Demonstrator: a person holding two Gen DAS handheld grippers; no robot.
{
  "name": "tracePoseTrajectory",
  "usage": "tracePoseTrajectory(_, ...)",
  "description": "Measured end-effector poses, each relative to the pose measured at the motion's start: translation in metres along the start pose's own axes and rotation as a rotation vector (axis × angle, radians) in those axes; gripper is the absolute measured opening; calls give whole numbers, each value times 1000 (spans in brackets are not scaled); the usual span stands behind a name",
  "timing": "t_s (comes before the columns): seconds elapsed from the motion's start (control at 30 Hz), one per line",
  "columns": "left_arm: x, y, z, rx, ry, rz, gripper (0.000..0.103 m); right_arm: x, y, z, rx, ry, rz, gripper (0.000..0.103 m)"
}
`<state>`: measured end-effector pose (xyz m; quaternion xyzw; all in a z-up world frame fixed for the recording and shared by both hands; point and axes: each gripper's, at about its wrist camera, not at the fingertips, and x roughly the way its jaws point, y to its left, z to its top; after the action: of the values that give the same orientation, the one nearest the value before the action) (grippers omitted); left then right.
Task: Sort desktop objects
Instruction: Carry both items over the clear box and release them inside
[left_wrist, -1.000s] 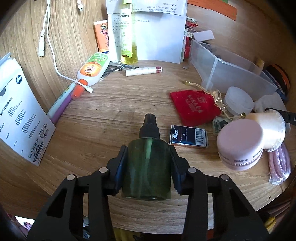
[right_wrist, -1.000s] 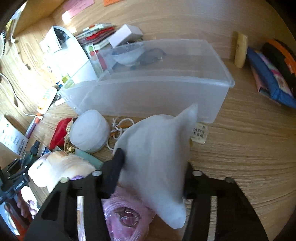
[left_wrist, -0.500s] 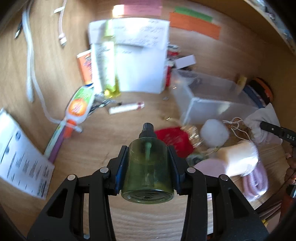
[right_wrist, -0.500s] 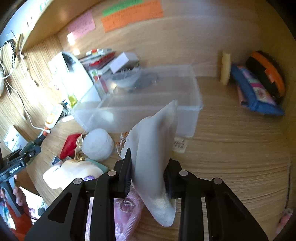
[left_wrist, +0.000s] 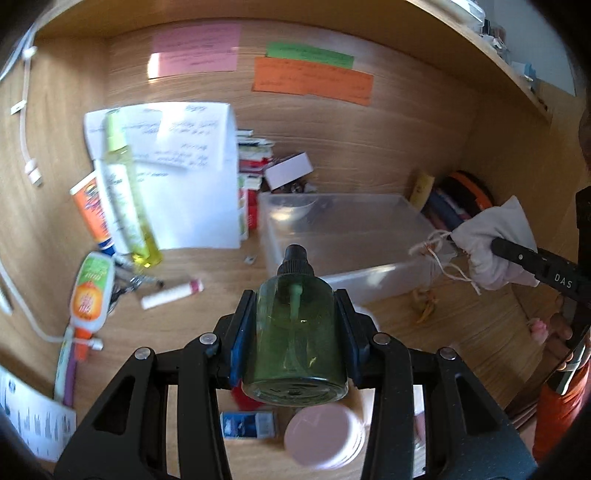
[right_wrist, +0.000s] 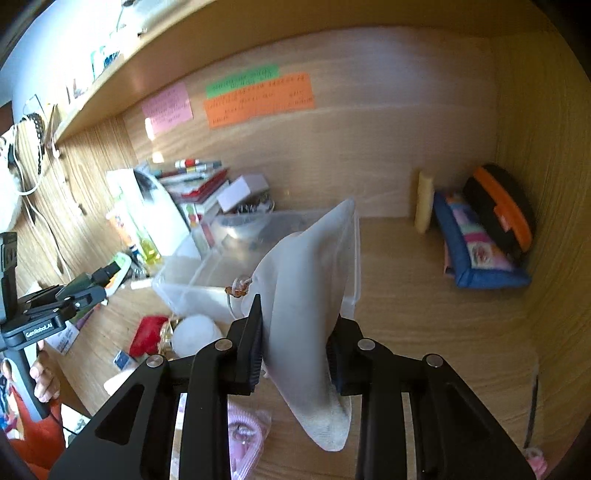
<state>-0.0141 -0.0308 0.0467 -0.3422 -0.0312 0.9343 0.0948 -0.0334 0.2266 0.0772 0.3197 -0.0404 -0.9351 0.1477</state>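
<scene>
While left claw (left_wrist: 295, 332) grips green bottle (left_wrist: 295, 332), right claw (right_wrist: 295, 347) pinches white pouch (right_wrist: 306, 295).

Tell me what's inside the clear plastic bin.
The clear plastic bin holds a pale bowl-like item and something dark at its far end; blur hides details. The white pouch covers part.

My left gripper (left_wrist: 297, 328) grips a dark green translucent pump bottle (left_wrist: 295, 339) by its sides, raised above the wooden tabletop (left_wrist: 192, 332). Just beyond its black nozzle sits a clear plastic bin (left_wrist: 354, 236). Far right, my other gripper (left_wrist: 517, 254) pinches a white drawstring cloth pouch (left_wrist: 495, 240). Below the bottle lies a round pink jar (left_wrist: 325, 432).
</scene>
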Motion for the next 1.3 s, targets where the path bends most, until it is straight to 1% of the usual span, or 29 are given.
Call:
tracePoseTrajectory(0.13, 12, -4, 19, 5, 9, -16, 41, -1, 0, 14, -18, -33, -8, 26)
tracePoseTrajectory(0.33, 38, -4, 43, 1, 46, -47, 41, 14, 0, 36, -46, -46, -11, 26)
tracePoseTrajectory(0.43, 57, -8, 53, 16, 68, -38, 41, 28, -1, 43, -59, -29, -6, 26)
tracePoseTrajectory(0.6, 93, -14, 63, 34, 129, -50, 41, 63, -2, 49, -71, 31, 8, 26)
tracePoseTrajectory(0.8, 132, -23, 65, 68, 185, -38, 41, 106, -2, 44, -78, 116, 16, 26)
tracePoseTrajectory(0.97, 154, -28, 60, 104, 210, -15, 41, 129, -4, 34, -96, 164, 23, 26)
tracePoseTrajectory(1.07, 161, -25, 57, 96, 212, 19, 41, 136, -2, 28, -117, 185, 15, 27)
tracePoseTrajectory(1.17, 165, -23, 56, 86, 218, 6, 41, 141, 2, 25, -149, 192, -13, 27)
tracePoseTrajectory(1.3, 165, -29, 54, 109, 223, 10, 41, 144, 7, 22, -181, 203, -32, 29)
